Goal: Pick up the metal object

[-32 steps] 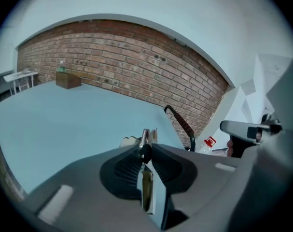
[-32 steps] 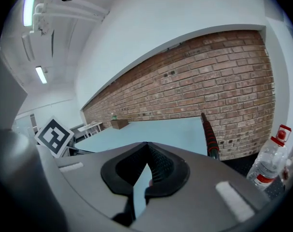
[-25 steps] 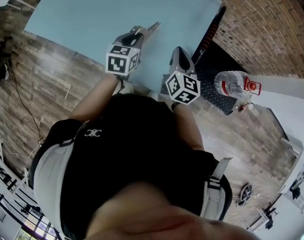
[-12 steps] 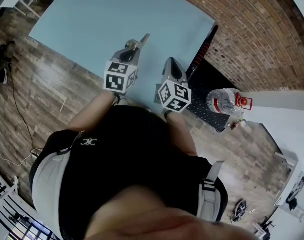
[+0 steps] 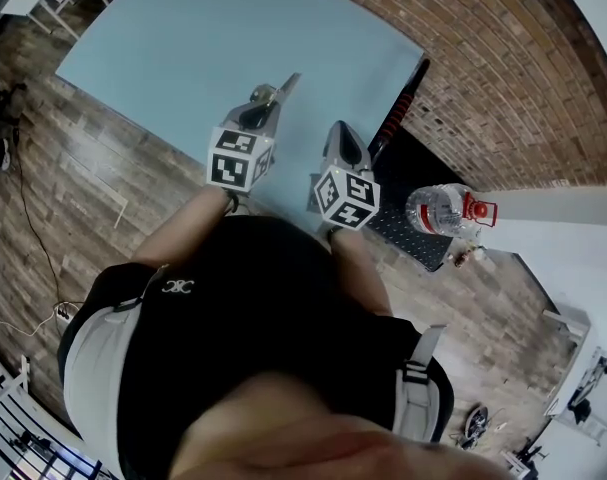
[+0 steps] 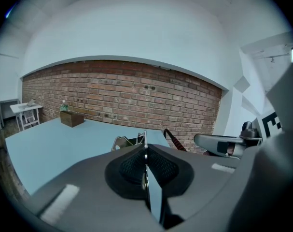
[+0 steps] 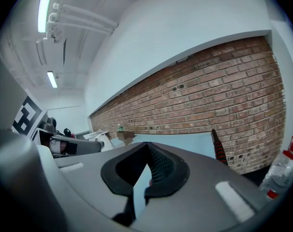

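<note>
Currently the left gripper (image 6: pixel 145 151) is clenched on the thin, flat, silver metal object (image 6: pixel 125 141). The plate stands edge-on between the two ribbed black pads and projects past the fingertips toward the far side. The head view places this object (image 5: pixel 282 86) over the near part of the light blue table top (image 5: pixel 183 38). The right gripper (image 7: pixel 147 145), just to the right, has its jaws together at the tips with nothing between them.

Containers:
- A clear plastic bottle with a red cap and handle (image 5: pixel 438 208) lies at the right, at the edge of a black perforated mat (image 5: pixel 415 218). Its contents cannot be told.
- A brown box (image 6: pixel 71 118) sits at the far end of the table. Its inside is hidden.

View differences:
- Only the head view shows the person's black shirt (image 5: pixel 263 308) and the wood-plank floor (image 5: pixel 73 168).
- Only the right gripper view shows the ceiling tube lights (image 7: pixel 42 8).
- Only the left gripper view shows a small white side table (image 6: pixel 25 111) at the far left.

Markings: the shirt carries a small white interlocked-letter logo (image 5: pixel 178 287). The marker cubes (image 5: pixel 241 158) bear black-and-white square patterns and no legible text.
</note>
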